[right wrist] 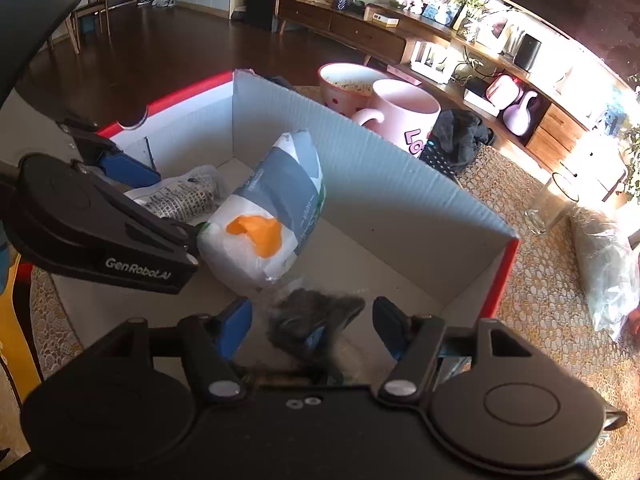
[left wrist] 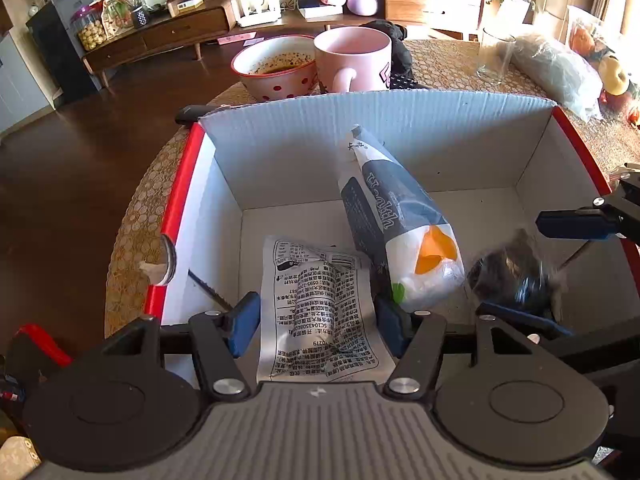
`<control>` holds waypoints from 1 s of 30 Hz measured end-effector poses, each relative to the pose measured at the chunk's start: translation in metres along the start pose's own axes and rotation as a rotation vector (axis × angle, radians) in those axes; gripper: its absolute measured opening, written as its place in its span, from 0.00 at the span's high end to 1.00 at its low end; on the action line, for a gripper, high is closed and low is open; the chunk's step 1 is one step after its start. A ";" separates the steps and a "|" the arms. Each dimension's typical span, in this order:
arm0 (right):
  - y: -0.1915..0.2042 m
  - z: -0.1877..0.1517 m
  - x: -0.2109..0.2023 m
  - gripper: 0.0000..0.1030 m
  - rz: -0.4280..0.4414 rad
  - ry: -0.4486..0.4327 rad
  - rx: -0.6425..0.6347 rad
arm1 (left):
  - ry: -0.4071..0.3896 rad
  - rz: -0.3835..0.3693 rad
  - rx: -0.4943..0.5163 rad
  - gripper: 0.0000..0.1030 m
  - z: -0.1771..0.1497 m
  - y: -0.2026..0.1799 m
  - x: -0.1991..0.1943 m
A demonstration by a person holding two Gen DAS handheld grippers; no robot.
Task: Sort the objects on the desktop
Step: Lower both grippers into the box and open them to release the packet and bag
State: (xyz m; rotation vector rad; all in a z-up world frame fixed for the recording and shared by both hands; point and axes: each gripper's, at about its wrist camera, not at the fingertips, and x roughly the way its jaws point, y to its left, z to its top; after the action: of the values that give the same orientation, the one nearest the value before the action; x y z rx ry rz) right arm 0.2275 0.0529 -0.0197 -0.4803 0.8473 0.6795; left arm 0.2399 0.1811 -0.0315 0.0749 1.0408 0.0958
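Inside the white cardboard box [left wrist: 400,128] with red rim: a printed white packet [left wrist: 320,304] lying flat near the front, a grey-and-white bag with an orange patch [left wrist: 400,232] leaning tilted beside it, a blurred dark clear-wrapped item [left wrist: 512,276] just right of that.
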 end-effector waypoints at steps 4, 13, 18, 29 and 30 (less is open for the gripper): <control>-0.002 -0.002 -0.011 0.33 0.009 -0.018 0.012 | -0.009 0.008 -0.013 0.40 -0.001 0.001 -0.008; -0.002 -0.007 -0.040 0.30 0.012 -0.060 0.021 | -0.034 0.019 -0.019 0.39 -0.003 -0.002 -0.032; -0.003 -0.011 -0.058 0.30 0.007 -0.083 0.033 | -0.051 0.018 -0.017 0.39 -0.006 -0.005 -0.049; -0.004 -0.034 -0.106 0.29 0.008 -0.143 0.073 | -0.095 -0.030 -0.017 0.39 -0.023 -0.026 -0.091; -0.004 -0.038 -0.111 0.29 0.009 -0.147 0.076 | -0.100 -0.034 -0.013 0.39 -0.025 -0.030 -0.095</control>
State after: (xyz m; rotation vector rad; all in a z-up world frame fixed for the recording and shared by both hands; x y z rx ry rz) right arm 0.1578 -0.0122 0.0486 -0.3535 0.7338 0.6794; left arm 0.1717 0.1406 0.0339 0.0504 0.9408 0.0674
